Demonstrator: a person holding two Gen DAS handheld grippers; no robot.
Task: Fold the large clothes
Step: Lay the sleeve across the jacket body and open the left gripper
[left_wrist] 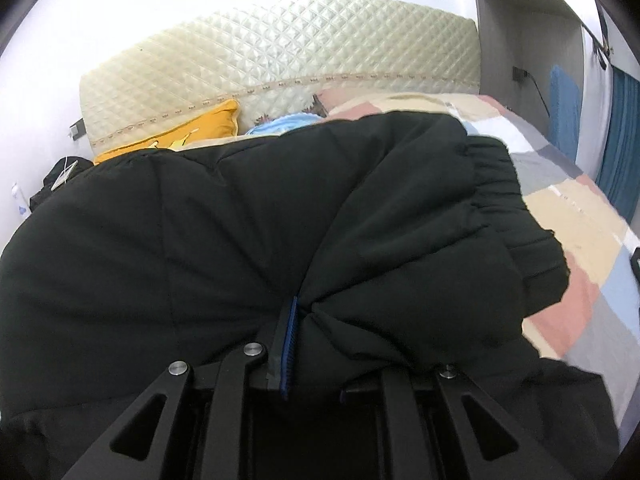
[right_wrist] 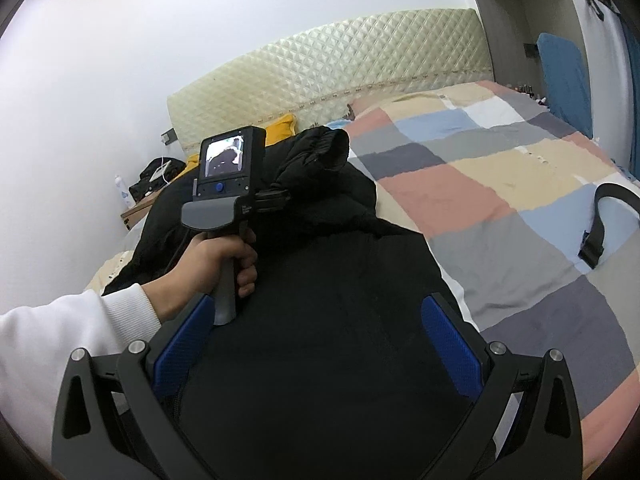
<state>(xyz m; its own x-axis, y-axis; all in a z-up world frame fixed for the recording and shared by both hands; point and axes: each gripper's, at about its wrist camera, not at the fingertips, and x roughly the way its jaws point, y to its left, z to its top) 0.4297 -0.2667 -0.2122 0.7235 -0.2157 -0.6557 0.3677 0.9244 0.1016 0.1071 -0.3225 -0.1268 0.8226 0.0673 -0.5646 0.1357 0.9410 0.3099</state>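
Pinching puffy quilted black jacket [left_wrist: 224, 216], left gripper [left_wrist: 294, 344] clamped, right gripper [right_wrist: 316, 344] spread wide, patchwork bedspread [right_wrist: 500, 184].

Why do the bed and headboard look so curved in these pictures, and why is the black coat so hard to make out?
Left wrist view: the fisheye lens bows the quilted headboard, dark corners ring the frame, and the black jacket is underexposed, its cuff edge slightly blurred. Right wrist view: same bending of the patchwork bedspread; the white wall glares while the jacket shows almost no detail.
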